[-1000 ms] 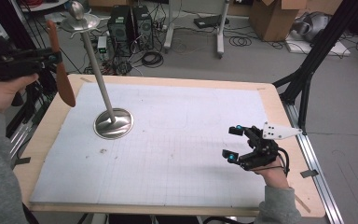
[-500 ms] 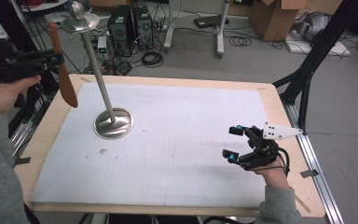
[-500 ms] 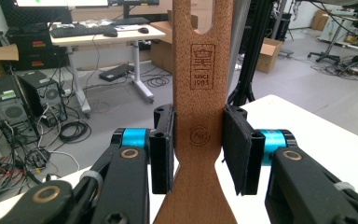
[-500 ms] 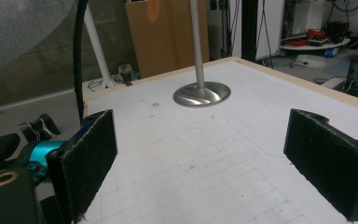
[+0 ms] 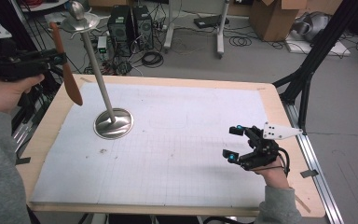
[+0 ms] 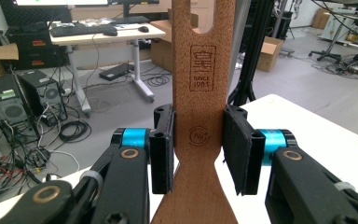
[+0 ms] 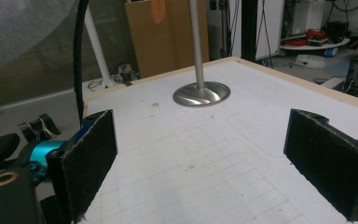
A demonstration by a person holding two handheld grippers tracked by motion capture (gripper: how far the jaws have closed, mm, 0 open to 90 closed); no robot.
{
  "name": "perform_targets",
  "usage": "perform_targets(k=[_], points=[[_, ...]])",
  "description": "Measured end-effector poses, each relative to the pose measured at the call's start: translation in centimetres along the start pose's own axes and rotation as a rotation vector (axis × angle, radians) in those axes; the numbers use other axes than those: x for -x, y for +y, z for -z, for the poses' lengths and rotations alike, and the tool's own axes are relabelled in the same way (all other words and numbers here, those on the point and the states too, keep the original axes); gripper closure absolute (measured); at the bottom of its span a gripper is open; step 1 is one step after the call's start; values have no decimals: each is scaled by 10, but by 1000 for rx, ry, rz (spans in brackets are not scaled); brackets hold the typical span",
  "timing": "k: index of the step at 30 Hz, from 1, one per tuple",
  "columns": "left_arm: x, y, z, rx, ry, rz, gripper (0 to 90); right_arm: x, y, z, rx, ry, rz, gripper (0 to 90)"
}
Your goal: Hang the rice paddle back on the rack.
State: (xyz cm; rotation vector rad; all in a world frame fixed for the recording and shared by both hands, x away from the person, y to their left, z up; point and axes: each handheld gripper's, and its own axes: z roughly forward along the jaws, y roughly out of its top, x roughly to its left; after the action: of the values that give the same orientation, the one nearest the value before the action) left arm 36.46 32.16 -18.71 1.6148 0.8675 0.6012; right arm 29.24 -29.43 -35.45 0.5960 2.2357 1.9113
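The left gripper (image 5: pixel 58 58) was held high off the table's left edge, the person's left hand (image 5: pixel 2 88) wrapped round its body and the forearm rising from the lower left corner of the high view. Its jaws were clamped on the flat neck of a wooden spatula (image 5: pixel 66 70), which hung nearly upright with its reddish blade pointing down, just outside the wooden rim of the table (image 5: pixel 279 112). In the left gripper view the pads (image 6: pixel 162 148) pressed both sides of the spatula (image 6: pixel 200 116) just below a burnt-in stamp, with a slot in the handle above. The spatula was close to the slanted pole of a metal stand (image 5: pixel 113 123), level with its upper half and below the dish and ball at its top, but apart from it. The stand's round base sat on the white gridded mat towards the table's left rear. The right gripper (image 5: pixel 232 143) rested low over the mat near the right front corner, the right hand (image 5: pixel 272 172) behind it, jaws spread wide with nothing between them. In the right gripper view bare mat ran ahead to the stand's base (image 7: pixel 201 93). The middle of the mat lay open between the two grippers
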Motion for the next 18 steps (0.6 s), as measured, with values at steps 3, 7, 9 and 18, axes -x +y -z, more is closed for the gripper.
perform_targets(k=[3, 7, 9, 18], points=[[1, 0, 0, 0, 8, -9, 649, -1, 1, 0, 0, 4, 4, 84], [1, 0, 0, -1, 12, -16, 648, -3, 2, -1, 2, 10, 13, 84], [2, 0, 0, -1, 14, -18, 647, -3, 2, 0, 0, 7, 9, 84], [5, -4, 7, 6, 34, -58, 545, -3, 4, 7, 19, -8, 8, 84]])
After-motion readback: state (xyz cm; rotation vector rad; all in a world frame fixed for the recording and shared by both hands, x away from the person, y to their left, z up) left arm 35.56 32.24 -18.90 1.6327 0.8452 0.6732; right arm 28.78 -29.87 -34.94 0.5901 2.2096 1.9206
